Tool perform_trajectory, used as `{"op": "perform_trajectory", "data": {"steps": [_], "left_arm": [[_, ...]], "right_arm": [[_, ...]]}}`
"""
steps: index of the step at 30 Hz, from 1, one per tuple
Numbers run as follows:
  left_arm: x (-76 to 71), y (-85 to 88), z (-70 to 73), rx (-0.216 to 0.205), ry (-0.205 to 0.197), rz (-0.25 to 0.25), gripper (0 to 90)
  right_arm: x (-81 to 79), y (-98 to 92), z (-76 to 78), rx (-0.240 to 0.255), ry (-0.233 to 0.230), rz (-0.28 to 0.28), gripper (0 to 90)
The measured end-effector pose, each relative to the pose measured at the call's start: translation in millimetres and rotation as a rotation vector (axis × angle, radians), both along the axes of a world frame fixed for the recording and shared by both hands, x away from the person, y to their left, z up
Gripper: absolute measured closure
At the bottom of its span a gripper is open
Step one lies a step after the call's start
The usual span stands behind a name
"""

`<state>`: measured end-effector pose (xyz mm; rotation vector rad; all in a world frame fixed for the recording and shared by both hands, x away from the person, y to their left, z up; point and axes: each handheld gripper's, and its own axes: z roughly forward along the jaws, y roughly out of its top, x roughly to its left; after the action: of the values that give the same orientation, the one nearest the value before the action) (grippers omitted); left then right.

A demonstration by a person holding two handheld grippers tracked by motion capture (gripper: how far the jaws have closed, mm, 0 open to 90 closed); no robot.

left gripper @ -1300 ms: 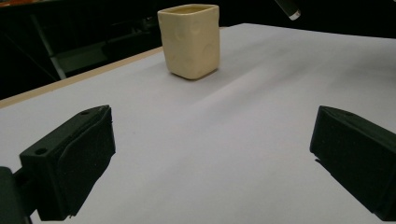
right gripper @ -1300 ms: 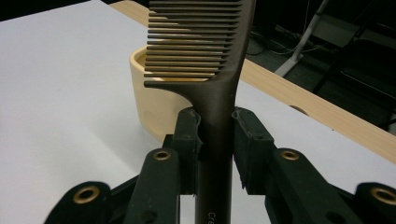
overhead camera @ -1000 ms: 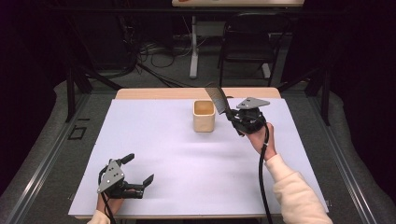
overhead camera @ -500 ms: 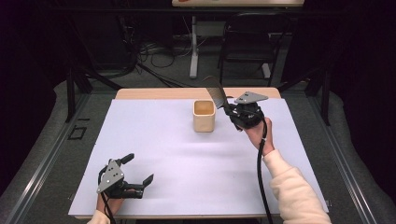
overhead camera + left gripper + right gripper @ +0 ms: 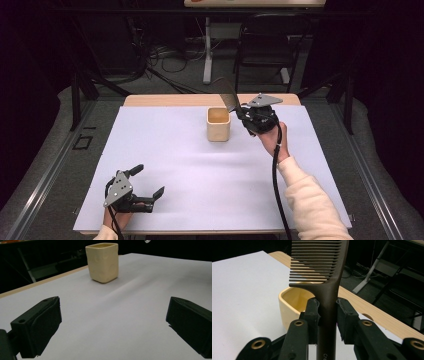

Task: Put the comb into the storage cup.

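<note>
Right gripper (image 5: pixel 241 111) has its jaws clenched on the handle of a dark brown comb (image 5: pixel 322 270); in the right gripper view the pads press the handle from both sides just below where the teeth begin. The comb's long axis runs straight out along the jaws, toothed end up and away from the hand, handle end passing back between the pads. In the high view the comb (image 5: pixel 226 93) stands tilted, above and just beyond the far right edge of the cream square cup (image 5: pixel 218 124), which sits upright on the white sheet near the far middle of the table (image 5: pixel 165 100). From the jaws the cup's open mouth (image 5: pixel 295 298) lies just below and to the left, near but not touching. Judgement: if the comb is meant for the cup, it wants carrying over the opening and lowering along its own axis. Left gripper (image 5: pixel 146 186) rests at the near left corner, jaws released and empty, well apart from the cup (image 5: pixel 102 262); the right hand is far the nearer.
</note>
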<state>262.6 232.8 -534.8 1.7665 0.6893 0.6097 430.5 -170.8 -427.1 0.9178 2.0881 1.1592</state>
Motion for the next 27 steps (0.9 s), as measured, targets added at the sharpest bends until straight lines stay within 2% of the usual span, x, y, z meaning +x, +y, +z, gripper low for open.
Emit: {"op": "perform_trajectory", "data": {"steps": [16, 27], "left_arm": [[0.3, 0.9, 0.3, -0.004, 0.000, 0.003, 0.1], [0.3, 0.6, 0.2, -0.003, 0.000, 0.000, 0.1]], "right_arm": [[7.6, 10.2, 7.4, 0.006, -0.037, 0.015, 72.5], [12.1, 14.0, 6.6, -0.006, -0.064, 0.016, 72.6]]}}
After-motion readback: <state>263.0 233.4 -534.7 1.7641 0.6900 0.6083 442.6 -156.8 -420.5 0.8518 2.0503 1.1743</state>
